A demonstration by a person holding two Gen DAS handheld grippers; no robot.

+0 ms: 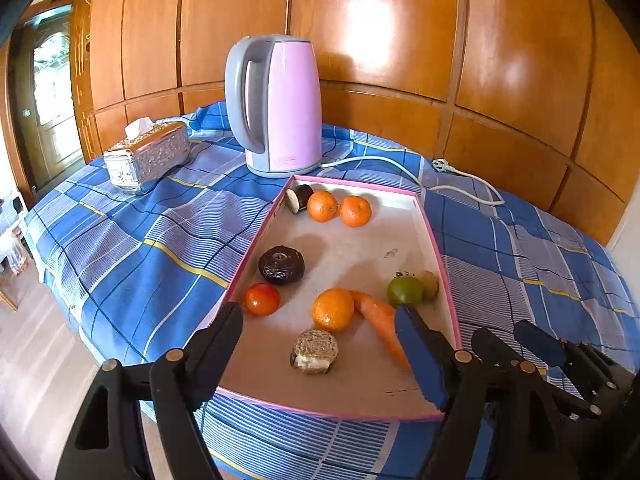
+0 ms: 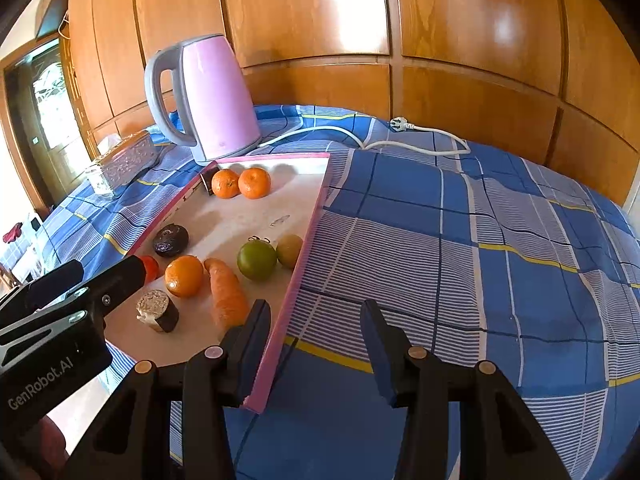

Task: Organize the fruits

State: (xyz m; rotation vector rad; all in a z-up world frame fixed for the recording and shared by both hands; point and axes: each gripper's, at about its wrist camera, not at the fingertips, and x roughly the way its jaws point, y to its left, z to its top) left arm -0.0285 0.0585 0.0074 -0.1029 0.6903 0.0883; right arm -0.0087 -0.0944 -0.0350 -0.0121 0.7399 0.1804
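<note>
A pink-rimmed tray [image 1: 352, 248] [image 2: 308, 236] lies on the blue checked cloth. In it are two oranges [image 1: 322, 206] [image 2: 254, 183] at the far end beside a dark cut piece [image 1: 299, 198], a dark wrinkled fruit [image 1: 281, 265] [image 2: 171, 240], a red tomato [image 1: 262, 299], an orange [image 1: 333, 309] [image 2: 184, 275], a carrot [image 1: 380, 328] [image 2: 228, 294], a green fruit [image 1: 405, 291] [image 2: 257, 260], a yellowish fruit [image 1: 429, 284] [image 2: 289, 250] and a brown cut piece [image 1: 315, 351] [image 2: 157, 310]. My left gripper [image 1: 320, 320] is open and empty over the tray's near end. My right gripper [image 2: 316, 312] is open and empty at the tray's near right corner.
A pink kettle [image 1: 276, 104] [image 2: 208, 96] stands behind the tray, its white cord and plug [image 1: 440, 166] [image 2: 400, 124] trailing right. A silver tissue box [image 1: 148, 156] [image 2: 124, 162] sits at the left. A wooden panelled wall [image 1: 380, 20] is behind. Floor shows at the left.
</note>
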